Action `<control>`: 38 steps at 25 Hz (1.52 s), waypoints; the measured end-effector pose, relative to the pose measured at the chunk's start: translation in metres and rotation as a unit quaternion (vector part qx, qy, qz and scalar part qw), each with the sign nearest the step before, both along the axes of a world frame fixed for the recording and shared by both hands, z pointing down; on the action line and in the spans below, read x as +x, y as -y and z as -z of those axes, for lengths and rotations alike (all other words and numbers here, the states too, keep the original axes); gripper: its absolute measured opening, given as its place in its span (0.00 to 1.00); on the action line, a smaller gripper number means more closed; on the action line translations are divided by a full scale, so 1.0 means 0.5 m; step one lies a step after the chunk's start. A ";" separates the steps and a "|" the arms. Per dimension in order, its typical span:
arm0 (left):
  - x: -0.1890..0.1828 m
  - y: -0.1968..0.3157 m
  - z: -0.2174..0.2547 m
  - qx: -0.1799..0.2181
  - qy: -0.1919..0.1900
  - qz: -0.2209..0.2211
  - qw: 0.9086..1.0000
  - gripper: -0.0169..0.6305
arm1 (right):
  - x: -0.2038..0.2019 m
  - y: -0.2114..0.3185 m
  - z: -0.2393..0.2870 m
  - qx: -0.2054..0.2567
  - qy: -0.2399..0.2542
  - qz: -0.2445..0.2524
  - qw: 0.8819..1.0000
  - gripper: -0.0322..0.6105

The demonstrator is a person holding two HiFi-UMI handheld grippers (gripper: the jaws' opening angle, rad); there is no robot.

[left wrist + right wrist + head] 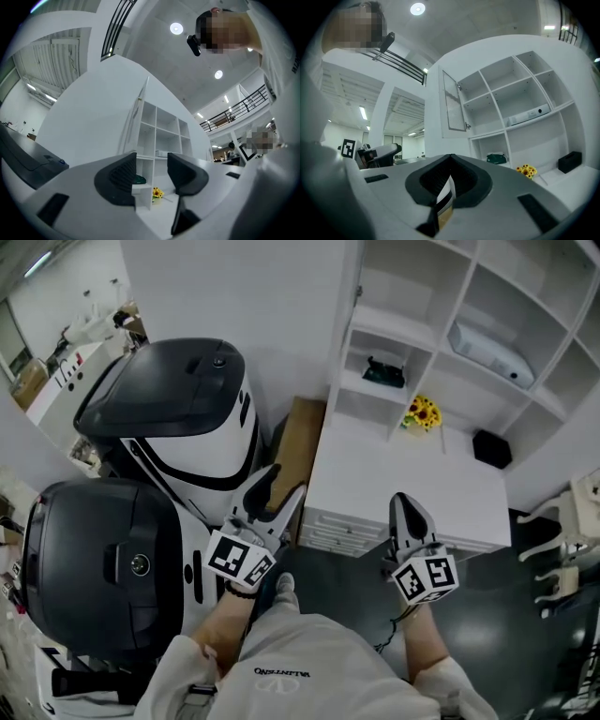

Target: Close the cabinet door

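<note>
Cabinet door (452, 105): we see it swung wide open at the upper left corner of the white cabinet (525, 399), hinged on the left edge. In the right gripper view its panel faces outward, with a small catch on its lower free corner.
Left gripper (278, 488): its claw is spread. In the left gripper view (152, 166) only the far shelves show through the gap, so we judge it empty. It is held low, in front of the counter's left front corner and well short of the door.
Right gripper (405, 510): its claw is pressed together at the tips and grips nothing (450, 161). It hangs over the counter's front edge, also well apart from the door.
Counter (375, 484): bare towards the front. The sunflowers (424, 413) stand at its back, beside a shelf divider, and a black box (492, 448) sits near the back right corner.
Shelves: a green object (384, 374) sits in a lower left compartment and a white device (492, 352) lies further right.
Progress: nothing is done so far — the door is untouched and fully open.
Left to do: as we judge it, the whole task — raise a gripper to the door, meet its free edge and push it round until it shuts over its compartment.
</note>
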State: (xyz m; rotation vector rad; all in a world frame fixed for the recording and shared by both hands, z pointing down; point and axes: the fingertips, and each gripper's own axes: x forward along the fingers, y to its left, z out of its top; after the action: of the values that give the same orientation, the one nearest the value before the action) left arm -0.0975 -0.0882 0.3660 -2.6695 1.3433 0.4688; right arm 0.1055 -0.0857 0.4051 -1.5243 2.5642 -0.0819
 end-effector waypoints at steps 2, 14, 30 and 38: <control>-0.007 0.047 0.014 0.008 -0.005 -0.003 1.000 0.35 | -0.007 0.045 0.018 0.007 -0.001 -0.002 1.000 0.06; -0.022 0.292 0.159 0.047 -0.102 -0.125 0.986 0.35 | -0.086 0.262 0.235 0.088 0.014 0.061 0.994 0.06; 0.008 0.391 0.376 0.124 -0.143 -0.254 0.948 0.32 | -0.149 0.356 0.434 0.151 0.083 0.144 0.974 0.06; 0.022 0.411 0.471 0.132 -0.184 -0.307 0.924 0.31 | -0.171 0.376 0.515 0.167 0.104 0.207 0.958 0.06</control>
State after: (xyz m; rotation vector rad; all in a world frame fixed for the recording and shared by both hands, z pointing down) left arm -0.0865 -0.2938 0.1304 -2.8003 0.3958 1.1695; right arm 0.0199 -0.2738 0.1477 -0.8040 2.5210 0.1299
